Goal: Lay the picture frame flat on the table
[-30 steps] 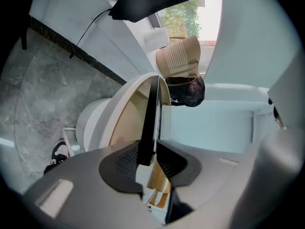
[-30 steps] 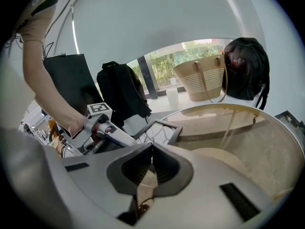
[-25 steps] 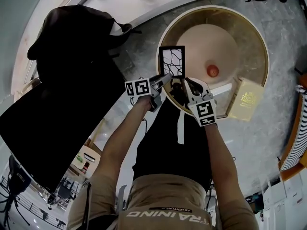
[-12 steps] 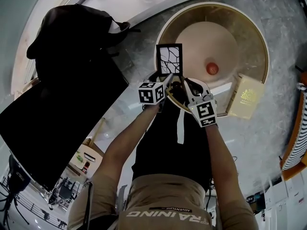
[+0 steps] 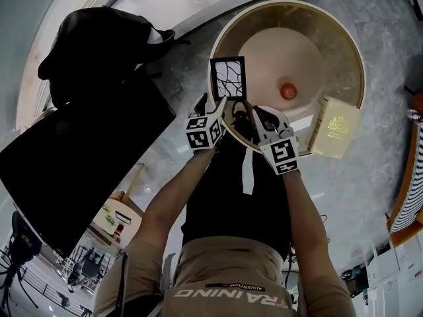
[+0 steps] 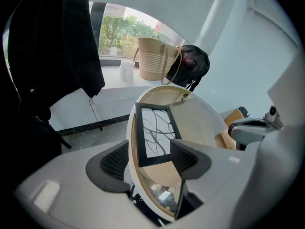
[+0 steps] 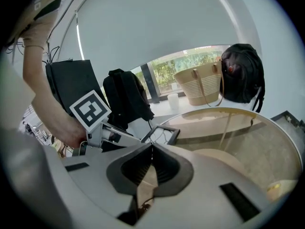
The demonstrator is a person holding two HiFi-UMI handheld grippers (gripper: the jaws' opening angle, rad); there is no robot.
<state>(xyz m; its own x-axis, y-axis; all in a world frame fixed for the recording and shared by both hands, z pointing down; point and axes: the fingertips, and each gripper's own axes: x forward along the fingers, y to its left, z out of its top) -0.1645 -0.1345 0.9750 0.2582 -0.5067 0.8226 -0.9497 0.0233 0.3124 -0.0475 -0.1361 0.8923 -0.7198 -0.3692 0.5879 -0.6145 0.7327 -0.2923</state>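
The left gripper (image 6: 148,157) has its two jaws wide apart; they have just been opening. The near end of the frame (image 6: 153,132) shows between them, but the pads do not press on it. The right gripper (image 7: 151,151) has its two jaws closed together at the tips, and nothing is between them. Each gripper carries one marker cube and is held by one bare hand.

There is one frame. It is black, with a white picture of dark branching lines, and it lies flat on the glass top of the table (image 5: 330,58). In the head view it is at 9 o'clock of the round table, just inside the rim. The left gripper is at 8 o'clock of the table, just beside the near end of the frame. The right gripper is at about 7 o'clock, over the rim and near the left one.

Three things lie on the table in all. Besides the frame, there is one small red ball (image 5: 287,91) near the middle, on the pale inner disc. One beige box (image 5: 337,136) with a gold mark lies at 4 o'clock, at the rim, well apart from the frame.

Beyond the table, on a white ledge, stand one woven bag (image 6: 155,58) and one black backpack (image 6: 193,66), just beside each other. One white cup (image 7: 172,100) stands near the bag.
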